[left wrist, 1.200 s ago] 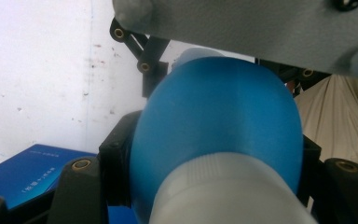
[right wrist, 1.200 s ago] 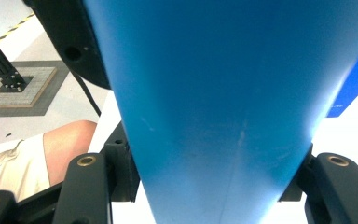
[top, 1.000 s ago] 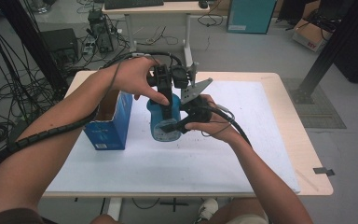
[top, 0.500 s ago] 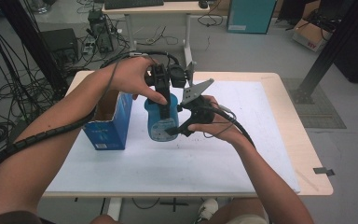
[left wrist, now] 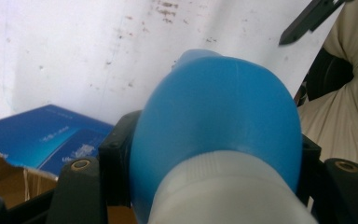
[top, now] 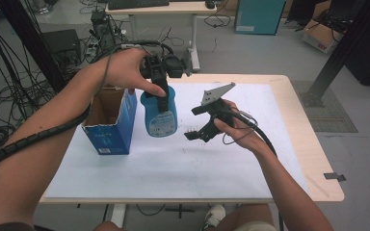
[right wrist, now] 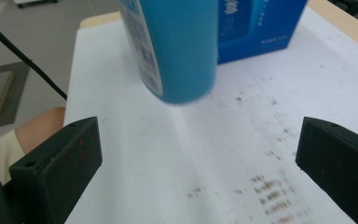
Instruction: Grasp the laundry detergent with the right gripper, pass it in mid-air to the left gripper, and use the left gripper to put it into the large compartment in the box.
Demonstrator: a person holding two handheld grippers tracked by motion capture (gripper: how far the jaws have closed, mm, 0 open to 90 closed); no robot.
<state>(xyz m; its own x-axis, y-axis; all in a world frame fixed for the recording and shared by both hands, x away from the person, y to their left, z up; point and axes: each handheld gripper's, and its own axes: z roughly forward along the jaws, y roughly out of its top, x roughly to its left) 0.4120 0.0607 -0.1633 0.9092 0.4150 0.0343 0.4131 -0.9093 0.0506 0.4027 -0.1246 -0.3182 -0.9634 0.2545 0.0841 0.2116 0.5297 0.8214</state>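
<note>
Right gripper (top: 203,126) has let go and backed off right, jaws wide, nothing held | my left gripper (top: 160,91) alone clamps the bottle (top: 160,115) near its cap, hanging just right of the box (top: 110,126) (likely boxing next).
</note>
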